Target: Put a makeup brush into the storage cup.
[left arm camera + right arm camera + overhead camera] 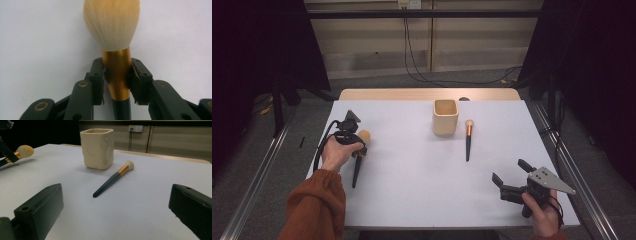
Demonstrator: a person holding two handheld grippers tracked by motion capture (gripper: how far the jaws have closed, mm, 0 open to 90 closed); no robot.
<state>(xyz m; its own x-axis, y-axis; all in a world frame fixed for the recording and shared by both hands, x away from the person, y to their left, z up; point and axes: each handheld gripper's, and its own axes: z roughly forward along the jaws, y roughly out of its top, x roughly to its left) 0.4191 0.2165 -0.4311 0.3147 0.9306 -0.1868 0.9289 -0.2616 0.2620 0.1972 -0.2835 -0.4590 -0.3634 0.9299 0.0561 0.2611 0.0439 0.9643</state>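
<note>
from the high view, your left gripper (pixel 353 136) sits at the left side of the white desk (pixel 422 190), its jaws pinching the big powder brush (pixel 360 155) near the bristle end; the brush's dark handle runs back toward you, beside your left hand (pixel 337 152). your right gripper (pixel 512 175) rests at the near right corner, held in your right hand (pixel 542 210), jaws spread wide with nothing between them. a cream square cup (pixel 445 116) stands upright toward the far middle of the desk, and a second, slimmer brush (pixel 468 140) lies flat just to its right, bristles pointing away from you. beyond the desk you have grey floor, a pale panelled wall with a socket and hanging cables, and dark curtains at both sides.

in the left gripper view, your jaws are clamped on the gold ferrule of the big powder brush (pixel 116 72), one pad on each side; the pale bristle head rises above them and the dark handle drops below, with the white desk behind.

in the right gripper view, your jaws stand far apart at the bottom corners, holding nothing. ahead lies the slimmer brush (pixel 113 179) on the desk, its bristles just beside the cream square cup (pixel 97 148), not touching it. at the far left you can see the big powder brush (pixel 21 152) lifted a little off the desk in your other gripper.
</note>
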